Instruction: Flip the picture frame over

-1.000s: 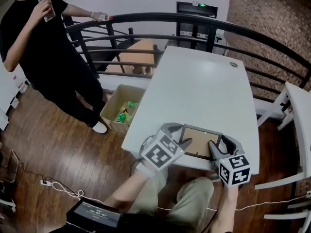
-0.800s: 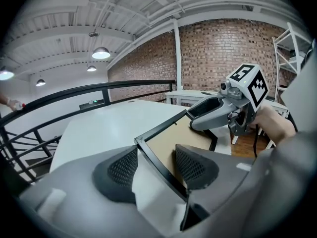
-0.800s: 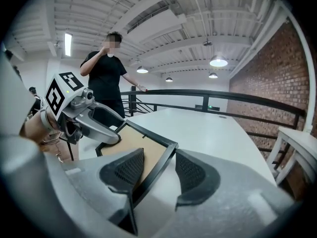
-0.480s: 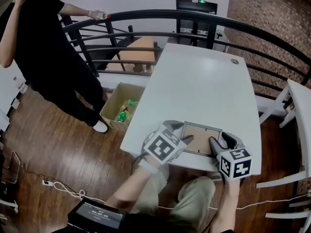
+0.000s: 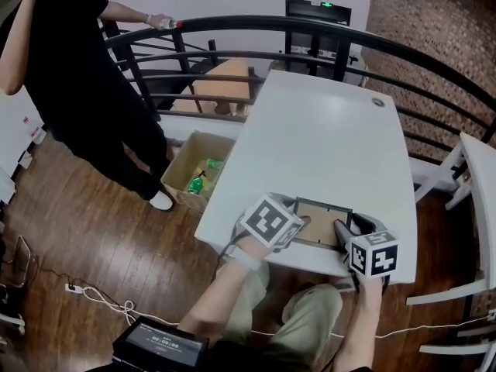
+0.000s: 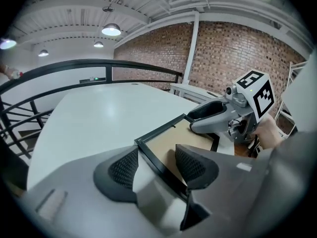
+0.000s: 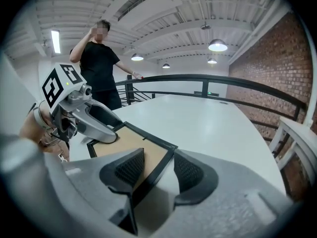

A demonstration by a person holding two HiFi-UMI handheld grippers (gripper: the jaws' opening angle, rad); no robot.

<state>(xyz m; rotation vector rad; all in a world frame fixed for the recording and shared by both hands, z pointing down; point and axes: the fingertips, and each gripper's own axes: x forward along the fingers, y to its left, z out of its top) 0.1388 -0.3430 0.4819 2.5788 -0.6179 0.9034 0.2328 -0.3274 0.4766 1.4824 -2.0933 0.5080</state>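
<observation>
The picture frame [image 5: 322, 214] lies back-up near the front edge of the white table [image 5: 318, 138], with a black rim around a brown backing. My left gripper [image 5: 294, 222] straddles its left rim, one finger outside and one over the backing. My right gripper [image 5: 353, 231] straddles the right rim the same way. In the left gripper view the rim [image 6: 158, 157] runs slantwise between the partly closed jaws of the left gripper [image 6: 156, 163], with gaps showing. In the right gripper view the frame [image 7: 129, 143] crosses the gap of the right gripper [image 7: 158, 166] likewise.
A person in black [image 5: 77, 91] stands at the left beside the curved black railing [image 5: 310, 25]. An open cardboard box [image 5: 194, 177] with green items sits on the wood floor by the table's left side. White furniture [image 5: 473, 177] stands close on the right.
My left gripper has tipped up and shifted slightly right over the frame's left rim. The right gripper has barely moved. The standing person has raised an arm higher.
</observation>
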